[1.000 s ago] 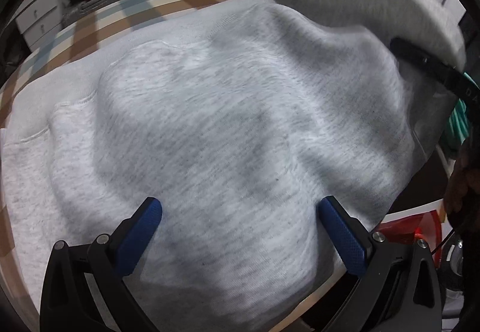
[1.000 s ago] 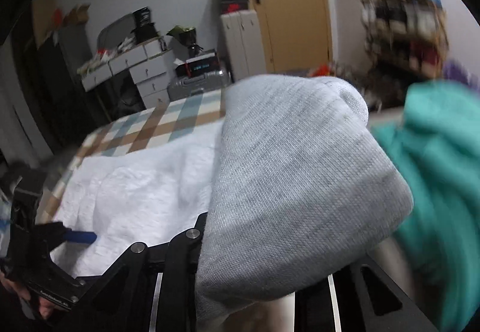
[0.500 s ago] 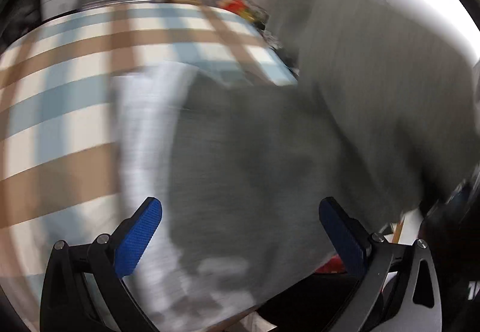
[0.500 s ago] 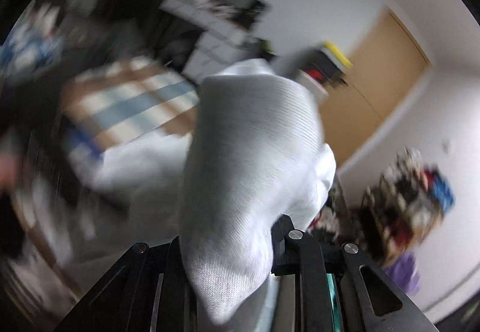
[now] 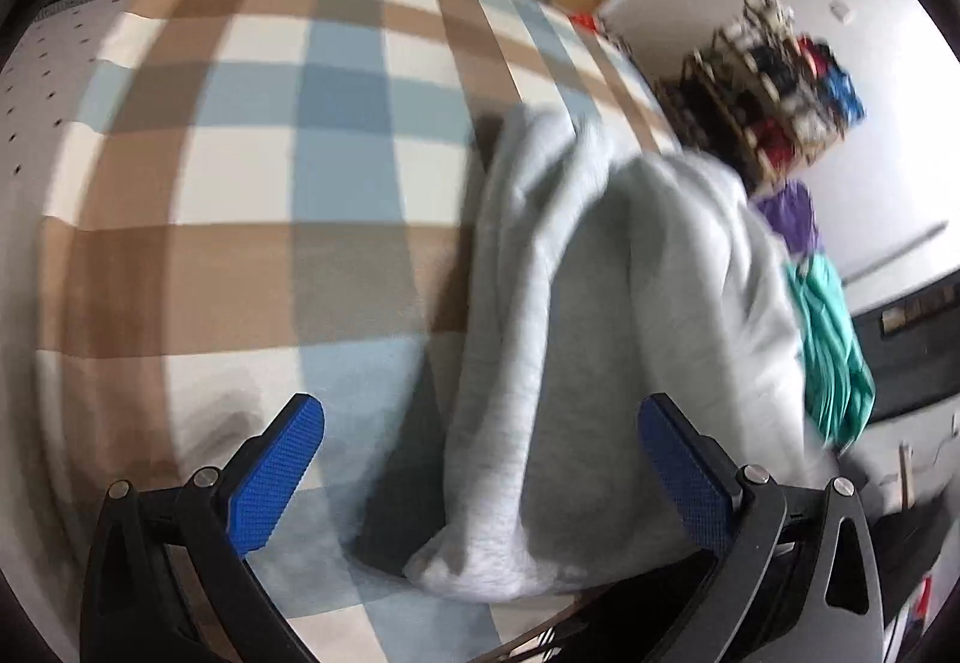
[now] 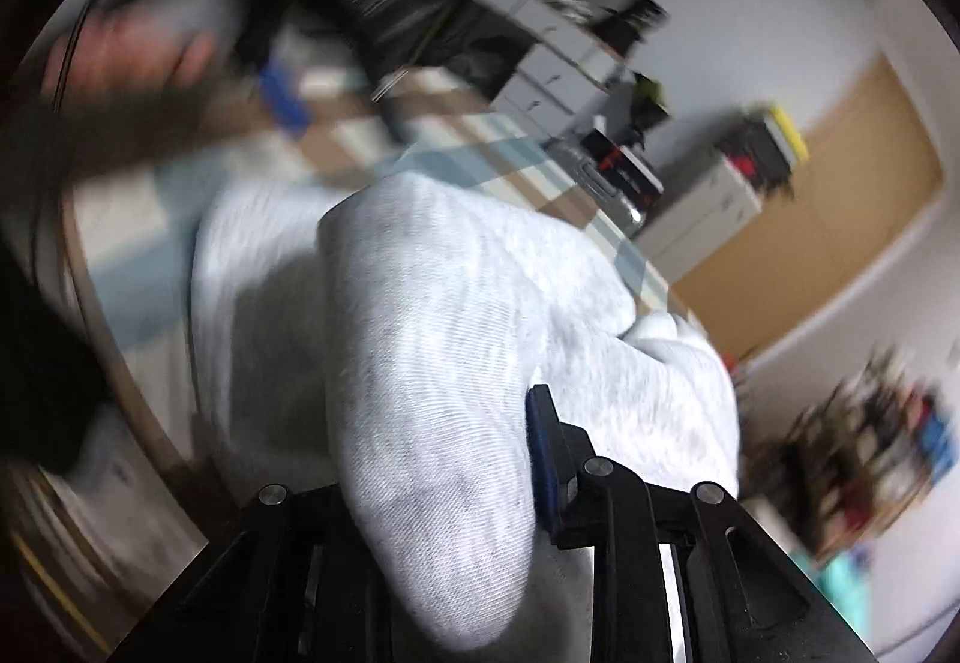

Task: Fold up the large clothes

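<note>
My left jaws [image 5: 480, 474] stand wide apart with nothing pressed between the blue pads [image 5: 273, 477], hanging above the checked tabletop [image 5: 252, 183] of brown, cream and pale blue squares. The grey sweatshirt [image 5: 606, 351] lies bunched in long soft folds on the right part of that tabletop, its near end sagging in the gap between my left pads without touching either that I can make out. A dark shadow sits on the cloth just left of the garment's lower edge. Beyond the far right edge of the garment hang a teal cloth [image 5: 834, 357] and a purple cloth [image 5: 789, 219], and behind them a cluttered shelf rack [image 5: 780, 87] stands against the white wall. My right jaws [image 6: 438, 459] are clamped on a thick bundle of the same sweatshirt [image 6: 444, 339]; the fabric fills the gap, drapes over the left finger and hides it, while the blue pad of the right finger [image 6: 540, 453] presses into the knit. The rest of the garment spreads away from that grip onto the tabletop [image 6: 120, 219]. At the upper left of the right view a blurred hand [image 6: 126, 39] shows, too smeared to tell more. Further back stand grey drawers [image 6: 540, 63] and a wooden door [image 6: 840, 219].
</note>
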A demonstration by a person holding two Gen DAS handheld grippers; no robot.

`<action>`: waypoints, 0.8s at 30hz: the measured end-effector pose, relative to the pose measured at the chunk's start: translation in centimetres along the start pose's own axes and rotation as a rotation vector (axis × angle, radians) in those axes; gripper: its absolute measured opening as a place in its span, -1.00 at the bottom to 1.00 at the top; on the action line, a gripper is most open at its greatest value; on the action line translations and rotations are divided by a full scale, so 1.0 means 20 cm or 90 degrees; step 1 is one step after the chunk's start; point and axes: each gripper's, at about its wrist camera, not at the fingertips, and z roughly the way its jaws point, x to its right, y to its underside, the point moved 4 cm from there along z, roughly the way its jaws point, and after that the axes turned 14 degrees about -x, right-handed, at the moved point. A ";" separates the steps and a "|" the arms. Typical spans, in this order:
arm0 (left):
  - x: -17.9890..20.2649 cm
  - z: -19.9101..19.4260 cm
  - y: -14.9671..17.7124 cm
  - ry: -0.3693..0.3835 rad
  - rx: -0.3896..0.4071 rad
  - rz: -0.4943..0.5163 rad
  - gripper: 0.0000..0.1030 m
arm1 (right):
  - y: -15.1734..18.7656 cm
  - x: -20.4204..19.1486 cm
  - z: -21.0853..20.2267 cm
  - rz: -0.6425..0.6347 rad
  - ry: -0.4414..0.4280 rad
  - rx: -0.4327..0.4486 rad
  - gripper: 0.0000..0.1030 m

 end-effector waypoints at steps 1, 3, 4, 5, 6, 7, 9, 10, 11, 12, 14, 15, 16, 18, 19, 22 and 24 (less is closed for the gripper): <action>0.02 0.04 0.00 -0.010 -0.020 0.010 0.98 | 0.00 0.09 -0.03 0.051 -0.030 0.012 -0.59; 0.07 0.12 0.01 -0.036 -0.053 0.036 0.98 | 0.00 0.25 -0.09 0.142 -0.078 0.043 -0.63; 0.09 0.14 0.03 -0.046 -0.063 0.050 0.98 | 0.03 0.37 -0.13 0.203 -0.110 0.065 -0.65; 0.13 0.18 0.05 -0.063 -0.080 0.067 0.98 | 0.04 0.44 -0.17 0.238 -0.126 0.079 -0.67; 0.15 0.21 0.06 -0.075 -0.095 0.079 0.98 | 0.06 0.54 -0.20 0.279 -0.138 0.098 -0.68; 0.19 0.26 0.08 -0.084 -0.116 0.094 0.98 | 0.07 0.61 -0.23 0.305 -0.142 0.108 -0.68; 0.25 0.31 0.11 -0.093 -0.136 0.115 0.94 | 0.11 0.75 -0.27 0.356 -0.152 0.117 -0.69; 0.29 0.32 0.13 -0.103 -0.132 0.129 0.92 | 0.13 0.80 -0.29 0.370 -0.154 0.119 -0.69; 0.33 0.33 0.14 -0.117 -0.133 0.140 0.92 | 0.15 0.85 -0.30 0.387 -0.158 0.121 -0.70; 0.37 0.34 0.15 -0.127 -0.132 0.152 0.92 | 0.16 0.90 -0.30 0.397 -0.155 0.119 -0.70; 0.44 0.35 0.16 -0.110 -0.127 0.161 0.92 | 0.16 0.96 -0.33 0.410 -0.146 0.116 -0.71; 0.47 0.35 0.16 -0.098 -0.127 0.165 0.92 | 0.17 1.00 -0.33 0.417 -0.143 0.114 -0.71; 0.51 0.36 0.17 -0.084 -0.127 0.169 0.92 | 0.18 1.04 -0.32 0.426 -0.143 0.111 -0.71; 0.59 0.38 0.18 -0.057 -0.129 0.179 0.92 | 0.21 1.11 -0.29 0.442 -0.140 0.102 -0.72; 0.63 0.40 0.18 -0.051 -0.130 0.184 0.92 | 0.21 1.15 -0.28 0.450 -0.138 0.097 -0.72; 0.76 0.47 0.16 -0.047 -0.129 0.204 0.92 | 0.19 1.27 -0.26 0.468 -0.136 0.101 -0.74; 0.82 0.51 0.14 -0.042 -0.119 0.213 0.92 | 0.15 1.30 -0.27 0.454 -0.142 0.118 -0.74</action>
